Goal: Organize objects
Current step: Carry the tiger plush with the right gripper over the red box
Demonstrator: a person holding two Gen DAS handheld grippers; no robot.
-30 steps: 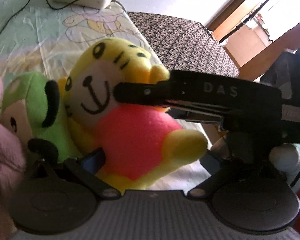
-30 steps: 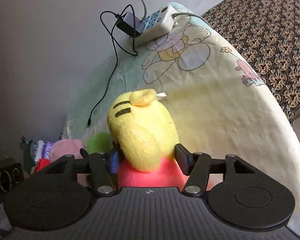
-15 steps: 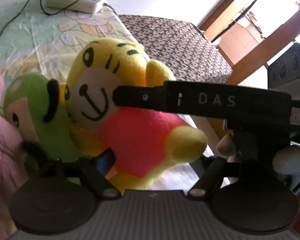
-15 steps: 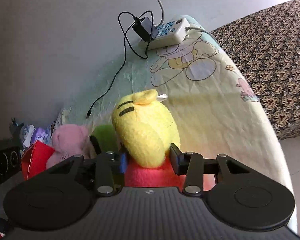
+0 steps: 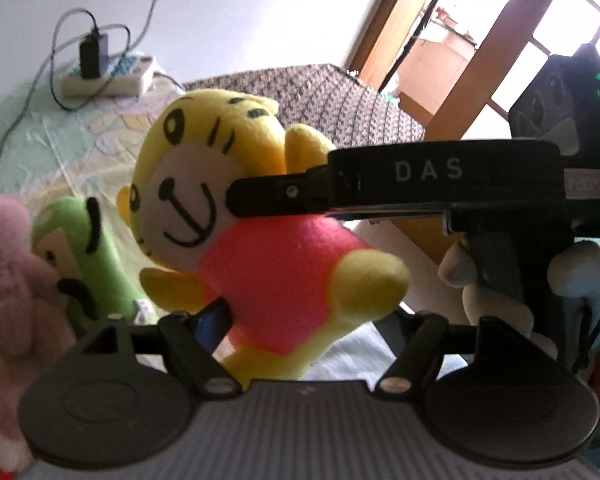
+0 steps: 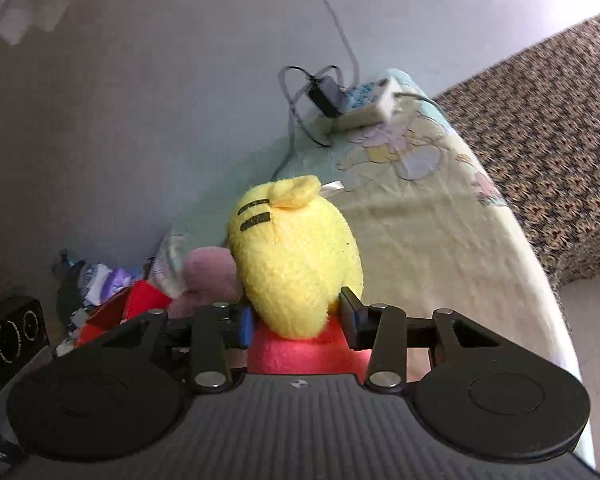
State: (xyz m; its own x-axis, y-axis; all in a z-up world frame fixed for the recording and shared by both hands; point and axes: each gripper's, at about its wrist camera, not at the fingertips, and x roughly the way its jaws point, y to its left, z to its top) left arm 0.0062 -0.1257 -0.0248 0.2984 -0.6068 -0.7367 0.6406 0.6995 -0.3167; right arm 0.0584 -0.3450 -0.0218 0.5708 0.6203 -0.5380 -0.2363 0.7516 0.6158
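Both my claws clamp the yellow tiger doll, left claw on its red belly, right claw at its neck, lifted above the bed's edge; it's soft, light and squashy.

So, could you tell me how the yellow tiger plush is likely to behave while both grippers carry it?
The yellow tiger plush looks soft: it will probably squash between the right gripper pads. Its legs hang unsupported, so likely floppy. It probably weighs little.
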